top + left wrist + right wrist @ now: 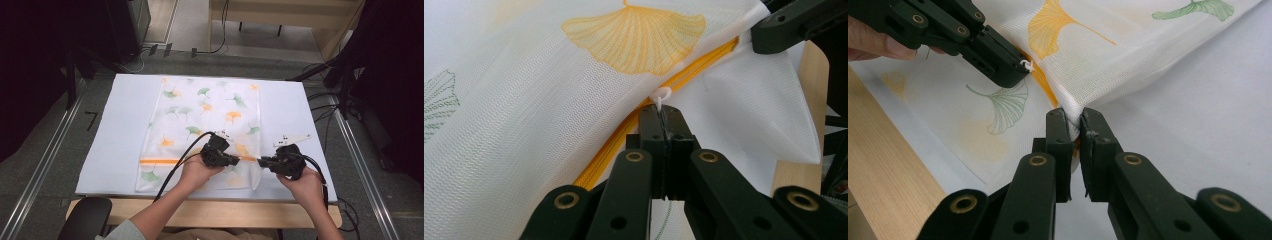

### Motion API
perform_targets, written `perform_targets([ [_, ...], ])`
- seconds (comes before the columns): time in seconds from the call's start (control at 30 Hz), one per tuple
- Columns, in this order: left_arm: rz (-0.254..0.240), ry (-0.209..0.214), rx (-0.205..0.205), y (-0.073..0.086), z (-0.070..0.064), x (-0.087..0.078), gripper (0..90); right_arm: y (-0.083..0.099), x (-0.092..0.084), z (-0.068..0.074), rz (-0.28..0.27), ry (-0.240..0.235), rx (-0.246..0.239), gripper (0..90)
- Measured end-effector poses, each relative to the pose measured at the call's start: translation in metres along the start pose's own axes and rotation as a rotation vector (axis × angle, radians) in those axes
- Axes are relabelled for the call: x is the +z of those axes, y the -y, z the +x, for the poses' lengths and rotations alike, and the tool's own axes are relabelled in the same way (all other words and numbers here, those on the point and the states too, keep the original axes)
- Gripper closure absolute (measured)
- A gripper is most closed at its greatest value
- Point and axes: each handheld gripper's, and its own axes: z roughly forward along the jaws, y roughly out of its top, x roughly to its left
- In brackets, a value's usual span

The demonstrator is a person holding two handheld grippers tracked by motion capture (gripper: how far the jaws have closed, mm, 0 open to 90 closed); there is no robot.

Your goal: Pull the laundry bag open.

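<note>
- The surface (115,130), a white sheet over a wooden top, fills the middle of the high view; broad bare strips run down its left and right sides, and its near wooden edge shows along the lower part of the frame.
- The mesh bag (200,115), white with green and orange leaf prints, lies flat in the centre of the high view, its far edge close to the sheet's top edge and its near edge close to the sheet's bottom edge.
- The orange zipper (157,161) runs across the bag's lower part, from the lower left of the bag toward the two grippers.
- The left gripper (235,161) sits at lower centre of the high view, above the bag's near right part; its jaws are pressed together on the white zipper pull (660,95), seen at centre of the left gripper view.
- The right gripper (261,161) sits just right of it, tips facing the other's; its jaws pinch the bag's right edge, bunched at the zipper end, at centre of the right gripper view.
- That pinched corner is lifted off the sheet; bare sheet lies to its right.
</note>
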Motion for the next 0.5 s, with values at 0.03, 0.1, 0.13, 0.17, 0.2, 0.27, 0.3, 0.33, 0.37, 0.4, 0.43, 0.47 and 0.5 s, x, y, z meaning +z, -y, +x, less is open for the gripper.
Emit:
perform_targets([
  [0.03, 0.000, -0.002, 0.002, 0.0000, 0.0000, 0.0000, 90.0, -0.0001, 0.0000, 0.0001, 0.001, 0.000, -0.001, 85.5],
  [0.1, -0.014, -0.016, 0.011, 0.0004, -0.0017, 0.0000, 90.0, -0.0001, 0.0001, 0.0002, -0.001, 0.000, -0.001, 85.5],
  [0.13, -0.014, -0.018, 0.013, 0.0004, -0.0019, 0.0000, 90.0, -0.0002, -0.0002, 0.0001, -0.001, 0.000, -0.002, 85.5],
  [0.17, -0.013, -0.017, 0.017, 0.0004, -0.0019, 0.0000, 90.0, -0.0002, -0.0003, 0.0001, -0.001, 0.000, -0.002, 85.5],
  [0.2, -0.013, -0.018, 0.018, 0.0004, -0.0018, 0.0000, 90.0, -0.0002, -0.0003, 0.0001, -0.001, 0.001, -0.002, 85.5],
  [0.27, -0.016, -0.014, 0.019, 0.0007, -0.0015, 0.0005, 90.0, -0.0001, -0.0002, 0.0000, -0.001, 0.001, -0.001, 85.5],
  [0.3, -0.018, -0.015, 0.019, 0.0007, -0.0013, 0.0005, 89.9, -0.0001, -0.0002, 0.0000, 0.000, 0.002, -0.001, 85.5],
  [0.33, -0.023, -0.015, 0.020, 0.0009, -0.0012, 0.0003, 89.9, -0.0001, -0.0001, 0.0000, -0.001, 0.000, -0.001, 85.5],
  [0.37, -0.025, -0.016, 0.020, 0.0009, -0.0011, 0.0003, 89.8, -0.0001, -0.0002, 0.0000, -0.001, 0.001, -0.001, 85.5],
  [0.4, -0.030, -0.020, 0.022, 0.0011, -0.0013, 0.0002, 89.8, -0.0002, -0.0003, 0.0000, -0.001, 0.001, -0.001, 85.5],
  [0.43, -0.031, -0.017, 0.020, 0.0011, -0.0012, 0.0003, 89.8, -0.0002, -0.0005, -0.0002, -0.003, 0.001, -0.002, 85.5],
  [0.47, -0.037, -0.019, 0.018, 0.0012, -0.0015, 0.0003, 89.8, -0.0002, -0.0006, -0.0003, -0.003, 0.002, 0.000, 85.5],
  [0.5, -0.042, -0.023, 0.018, 0.0014, -0.0021, -0.0002, 89.8, 0.0000, -0.0005, -0.0004, -0.005, 0.000, 0.001, 85.5],
])
